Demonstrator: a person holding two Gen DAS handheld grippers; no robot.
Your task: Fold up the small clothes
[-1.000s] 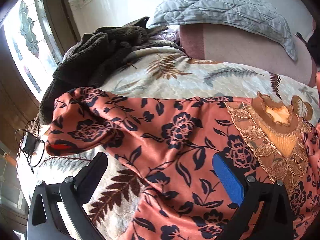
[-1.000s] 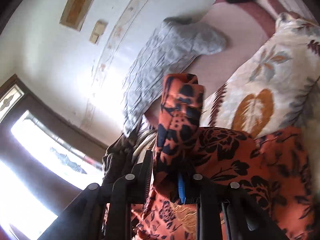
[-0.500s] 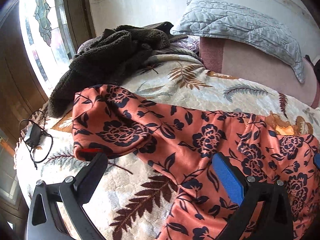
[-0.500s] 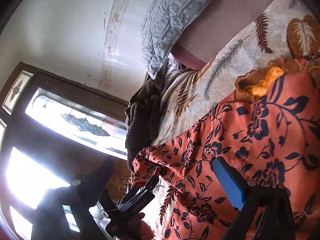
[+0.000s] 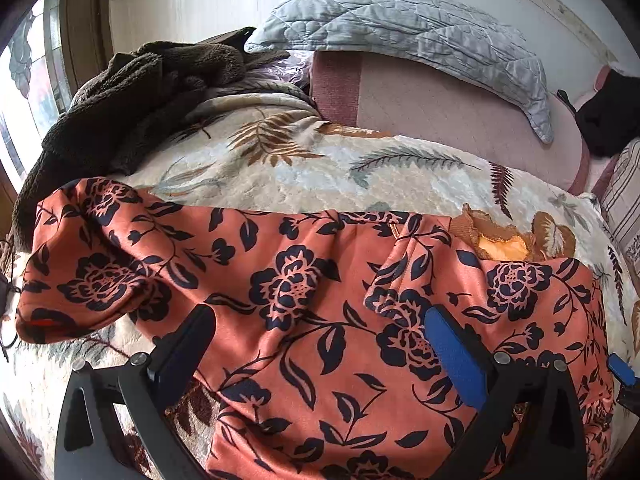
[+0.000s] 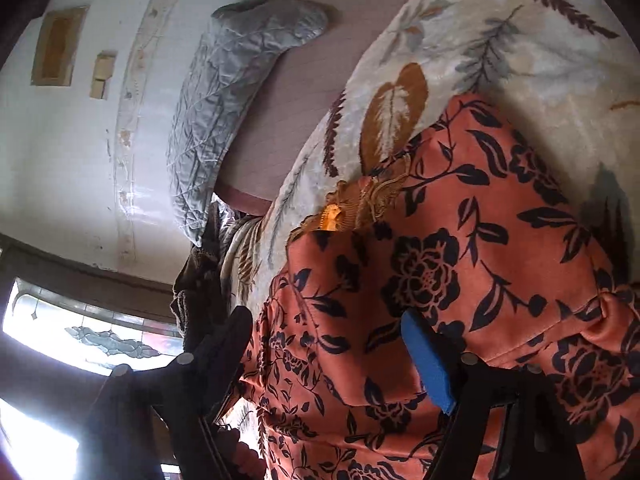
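Note:
An orange garment with a dark blue flower print (image 5: 304, 280) lies spread on the leaf-patterned bed cover (image 5: 320, 168). Its gold embroidered neckline (image 5: 500, 240) shows at the far right edge. One sleeve (image 5: 84, 272) lies out to the left. My left gripper (image 5: 320, 344) is open and empty, just above the garment's near part. In the right wrist view the same garment (image 6: 460, 280) fills the lower right, with the neckline (image 6: 352, 204) at its far edge. My right gripper (image 6: 328, 344) is open and empty over the cloth.
A dark brown fleece blanket (image 5: 120, 96) is heaped at the bed's far left. A grey quilted pillow (image 5: 400, 28) leans on the pink headboard (image 5: 440, 112). A black cable (image 5: 6, 292) lies at the left edge. A window (image 6: 80, 336) is beyond the bed.
My right gripper let go of the garment part it held up; that part now lies folded over the body. Both grippers have shifted over the cloth and stay open.

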